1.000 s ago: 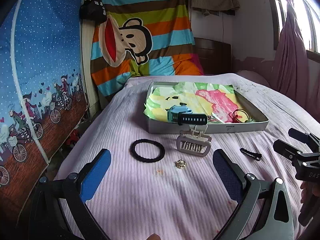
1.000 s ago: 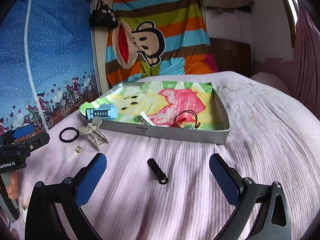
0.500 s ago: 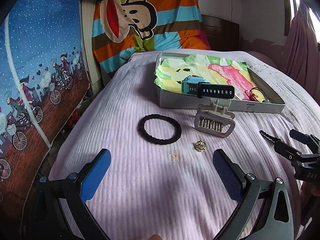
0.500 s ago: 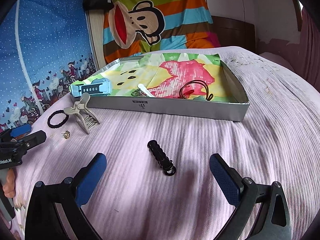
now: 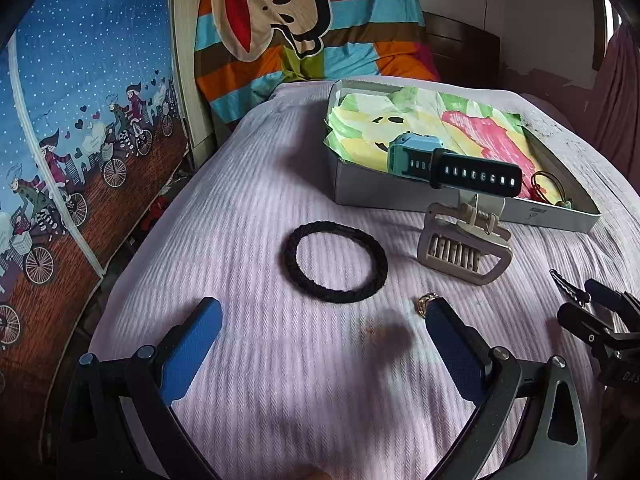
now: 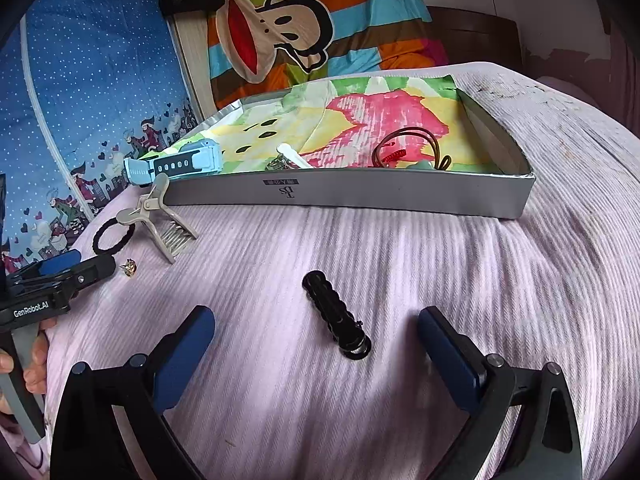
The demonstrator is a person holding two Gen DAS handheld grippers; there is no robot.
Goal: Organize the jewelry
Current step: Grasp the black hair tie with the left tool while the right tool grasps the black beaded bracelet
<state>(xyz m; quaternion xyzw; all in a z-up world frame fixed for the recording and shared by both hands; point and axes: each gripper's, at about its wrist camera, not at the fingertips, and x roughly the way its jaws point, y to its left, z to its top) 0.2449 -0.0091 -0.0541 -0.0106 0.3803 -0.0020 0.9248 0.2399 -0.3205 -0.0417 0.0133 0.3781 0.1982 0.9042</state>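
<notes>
A shallow grey tray [image 5: 384,192] [image 6: 360,196] with a colourful lining stands on the pink bedspread. A blue watch [image 5: 452,164] [image 6: 176,164] hangs over its near-left edge. A cord necklace [image 6: 412,148] and a white clip [image 6: 292,156] lie inside. On the bed lie a black hair tie [image 5: 336,261] [image 6: 114,236], a beige claw clip [image 5: 464,246] [image 6: 164,220], a small gold earring [image 5: 426,302] [image 6: 130,267] and a black barrette [image 6: 336,314]. My left gripper [image 5: 322,316] is open just short of the hair tie. My right gripper [image 6: 316,322] is open around the barrette.
A blue printed wardrobe cover [image 5: 72,128] stands along the bed's left side. A striped monkey-print cloth [image 5: 304,28] hangs behind the tray. A pink curtain [image 5: 616,92] hangs at the right. The bed's left edge [image 5: 132,264] drops off near the hair tie.
Both grippers have moved forward and down toward the bed. The hair tie now lies nearer my left gripper, and the barrette now lies between my right gripper's fingers. No object has moved.
</notes>
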